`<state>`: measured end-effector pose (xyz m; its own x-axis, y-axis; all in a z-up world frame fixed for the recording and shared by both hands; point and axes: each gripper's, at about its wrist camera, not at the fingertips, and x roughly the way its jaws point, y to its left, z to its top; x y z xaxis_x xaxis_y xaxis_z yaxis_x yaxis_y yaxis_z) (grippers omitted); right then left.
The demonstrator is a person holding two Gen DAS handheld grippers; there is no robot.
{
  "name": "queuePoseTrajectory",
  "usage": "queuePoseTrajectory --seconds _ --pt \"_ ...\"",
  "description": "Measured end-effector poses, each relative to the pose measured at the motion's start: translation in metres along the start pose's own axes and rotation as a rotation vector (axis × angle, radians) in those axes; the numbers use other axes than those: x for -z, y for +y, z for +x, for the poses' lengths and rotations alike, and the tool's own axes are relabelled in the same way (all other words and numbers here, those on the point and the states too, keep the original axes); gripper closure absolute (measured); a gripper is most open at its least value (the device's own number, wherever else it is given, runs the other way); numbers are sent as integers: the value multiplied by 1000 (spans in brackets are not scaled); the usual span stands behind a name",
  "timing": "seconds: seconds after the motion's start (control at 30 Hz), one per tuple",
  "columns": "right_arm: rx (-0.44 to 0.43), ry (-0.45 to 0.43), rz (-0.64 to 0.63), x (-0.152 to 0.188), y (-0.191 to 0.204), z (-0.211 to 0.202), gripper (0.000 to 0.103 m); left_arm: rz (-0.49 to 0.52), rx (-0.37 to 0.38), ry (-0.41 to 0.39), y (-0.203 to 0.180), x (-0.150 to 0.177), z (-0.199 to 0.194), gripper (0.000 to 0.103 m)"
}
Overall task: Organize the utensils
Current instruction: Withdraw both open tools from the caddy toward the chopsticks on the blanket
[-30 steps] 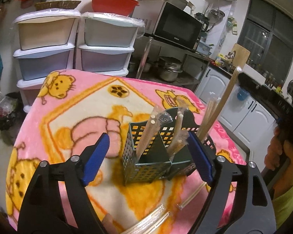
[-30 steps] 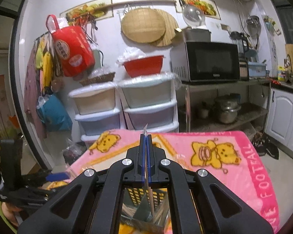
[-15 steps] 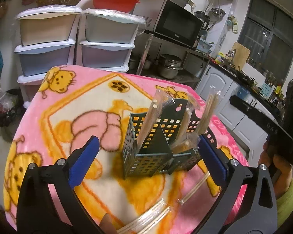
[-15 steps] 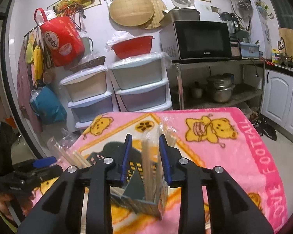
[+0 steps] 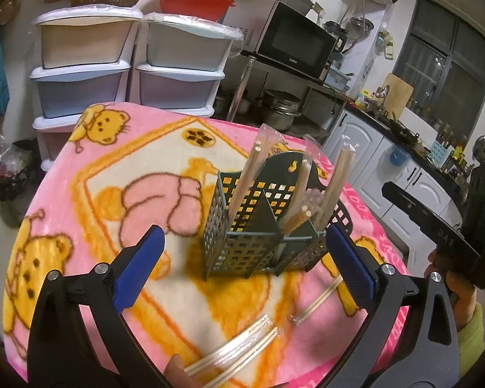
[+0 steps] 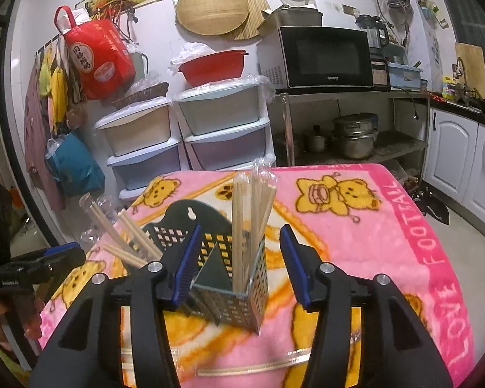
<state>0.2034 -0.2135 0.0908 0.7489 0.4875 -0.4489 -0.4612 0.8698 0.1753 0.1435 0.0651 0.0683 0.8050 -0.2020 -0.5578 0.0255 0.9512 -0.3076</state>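
A dark green perforated utensil holder [image 5: 242, 236] stands on the pink blanket [image 5: 113, 168], with several wrapped chopstick pairs [image 5: 247, 174] upright in its compartments. It also shows in the right wrist view [image 6: 232, 278] with chopsticks [image 6: 242, 220]. My left gripper [image 5: 242, 262] is open and empty, its blue pads either side of the holder's near face. My right gripper [image 6: 239, 265] is open and empty just in front of the holder. Loose wrapped chopsticks [image 5: 242, 355] lie on the blanket near me, and one pair [image 6: 252, 368] lies below the right gripper.
Stacked plastic drawers [image 5: 126, 64] stand behind the table. A microwave [image 6: 326, 58] sits on a metal shelf with pots [image 6: 355, 135]. White cabinets [image 6: 456, 152] are at the right. The other hand's gripper [image 5: 436, 236] shows at the right edge.
My right gripper has opened and let go of the chopstick pair, which now stands in the holder, and has drawn back. My left gripper has opened wider and pulled back slightly.
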Motion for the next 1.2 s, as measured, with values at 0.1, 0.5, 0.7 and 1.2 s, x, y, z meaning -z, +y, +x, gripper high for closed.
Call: queuePoseTrajectory --seconds 0.1,0.5,0.7,1.2 --pt "3 5 0 5 0 -4 51 -6 3 1 0 5 -3 11" --pt "30 25 -31 25 4 -20 45 11 5 25 -6 23 -6 11" --pt "22 41 -25 37 3 -26 38 28 10 38 -11 32 -6 11" --pt "42 84 -29 65 4 -37 31 50 7 67 -18 52 -2 11"
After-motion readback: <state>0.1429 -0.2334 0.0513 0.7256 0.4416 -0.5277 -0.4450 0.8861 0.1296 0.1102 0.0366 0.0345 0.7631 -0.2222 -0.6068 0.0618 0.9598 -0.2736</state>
